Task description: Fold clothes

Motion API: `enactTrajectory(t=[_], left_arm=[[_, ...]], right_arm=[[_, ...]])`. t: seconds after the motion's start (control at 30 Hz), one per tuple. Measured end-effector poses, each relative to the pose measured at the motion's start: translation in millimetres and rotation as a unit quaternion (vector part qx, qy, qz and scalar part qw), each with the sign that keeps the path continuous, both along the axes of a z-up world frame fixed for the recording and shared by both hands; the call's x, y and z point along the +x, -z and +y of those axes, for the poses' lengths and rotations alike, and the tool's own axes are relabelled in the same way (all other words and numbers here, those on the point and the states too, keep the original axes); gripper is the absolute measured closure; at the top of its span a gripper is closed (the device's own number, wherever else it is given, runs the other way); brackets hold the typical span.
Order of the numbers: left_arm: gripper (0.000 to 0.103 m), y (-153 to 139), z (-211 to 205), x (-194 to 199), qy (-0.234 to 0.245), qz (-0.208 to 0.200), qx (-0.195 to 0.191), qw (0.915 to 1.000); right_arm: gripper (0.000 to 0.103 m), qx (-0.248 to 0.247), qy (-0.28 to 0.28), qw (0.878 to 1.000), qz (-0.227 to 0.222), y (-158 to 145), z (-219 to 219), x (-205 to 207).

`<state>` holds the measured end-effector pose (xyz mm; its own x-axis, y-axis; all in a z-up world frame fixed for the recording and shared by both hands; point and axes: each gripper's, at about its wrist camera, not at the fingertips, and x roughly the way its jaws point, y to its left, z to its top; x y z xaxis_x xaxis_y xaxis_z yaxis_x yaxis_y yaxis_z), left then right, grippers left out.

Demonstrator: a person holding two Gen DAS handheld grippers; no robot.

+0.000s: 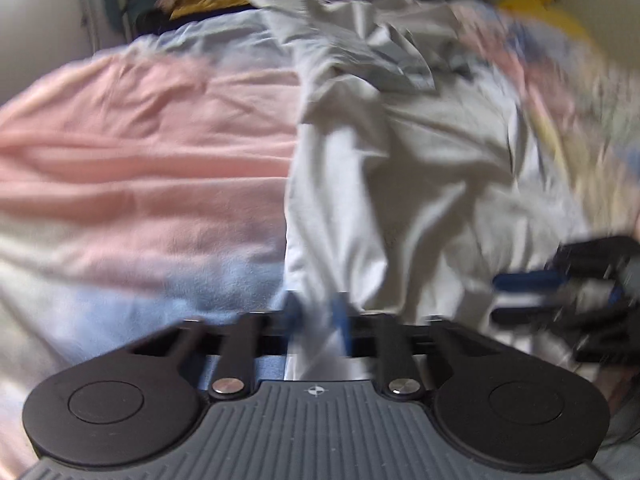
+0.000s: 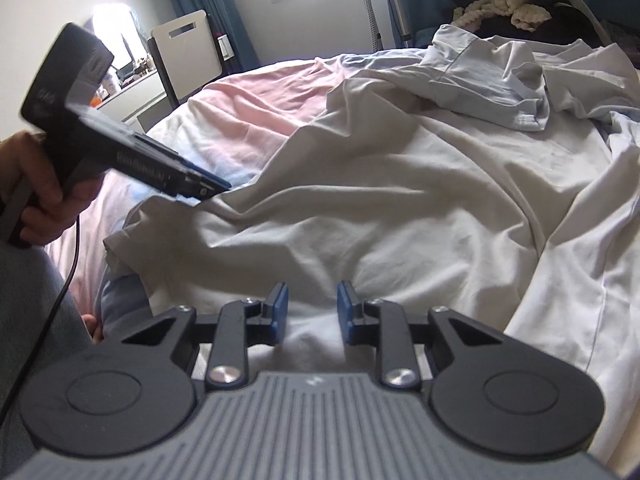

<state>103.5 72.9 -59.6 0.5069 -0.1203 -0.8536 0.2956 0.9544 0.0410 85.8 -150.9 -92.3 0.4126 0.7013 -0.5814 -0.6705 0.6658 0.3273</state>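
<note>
A crumpled white garment [image 1: 420,160] [image 2: 400,200] lies spread over the bed. My left gripper [image 1: 316,314] is shut on a bunched edge of it, and the cloth runs up between the blue pads. In the right wrist view the left gripper [image 2: 204,194] pinches that edge at the garment's left side, and folds pull toward its tip. My right gripper [image 2: 313,308] is open just above the garment's near part, with nothing between its pads. The left wrist view is blurred and shows the right gripper [image 1: 500,298] at the right edge with its fingers apart.
A pink and pale blue bed cover [image 1: 140,160] [image 2: 248,112] lies under the garment. A light blue garment [image 2: 480,80] sits crumpled at the far side. Dark clothes with cream yarn [image 2: 512,8] are piled behind it. A hand [image 2: 36,184] holds the left gripper. A white chair [image 2: 188,48] stands beyond the bed.
</note>
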Motion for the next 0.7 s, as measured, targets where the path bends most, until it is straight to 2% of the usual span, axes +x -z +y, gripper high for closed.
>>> enactTrajectory(t=[0.1,0.2,0.3,0.4,0.43,0.5,0.6,0.67,0.7], left_arm=[[0.099,-7,-37,-15,0.051,-0.031,0.074,0.9955],[0.099,-14,-74,-31,0.102,-0.061,0.147,0.9820],[0.099,-21,-111,-46,0.152,-0.091,0.218,0.9597],[0.099,-29,-148,-62,0.201,-0.120,0.288,0.9287],[0.097,-28,-155,-64,0.211,-0.116,0.278,0.9298],[0.097,-24,-166,-67,0.228,-0.098,0.236,0.9397],[0.094,-24,-156,-65,0.208,-0.082,0.202,0.9536],[0.076,-24,-147,-63,0.191,-0.072,0.181,0.9620],[0.053,-24,-142,-63,0.183,-0.067,0.171,0.9658]], right_arm=[[0.074,0.010,0.014,1.000,0.006,-2,-7,2],[0.074,0.023,0.039,0.999,0.010,-6,-17,6],[0.072,0.038,0.068,0.997,0.016,-9,-29,11],[0.072,0.054,0.096,0.994,0.024,-10,-41,16],[0.072,0.060,0.104,0.992,0.027,-11,-45,17],[0.072,0.071,0.116,0.990,0.033,-11,-52,20],[0.072,0.084,0.127,0.988,0.041,-10,-59,22],[0.071,0.086,0.129,0.987,0.040,-11,-60,22],[0.071,0.087,0.130,0.987,0.039,-12,-61,22]])
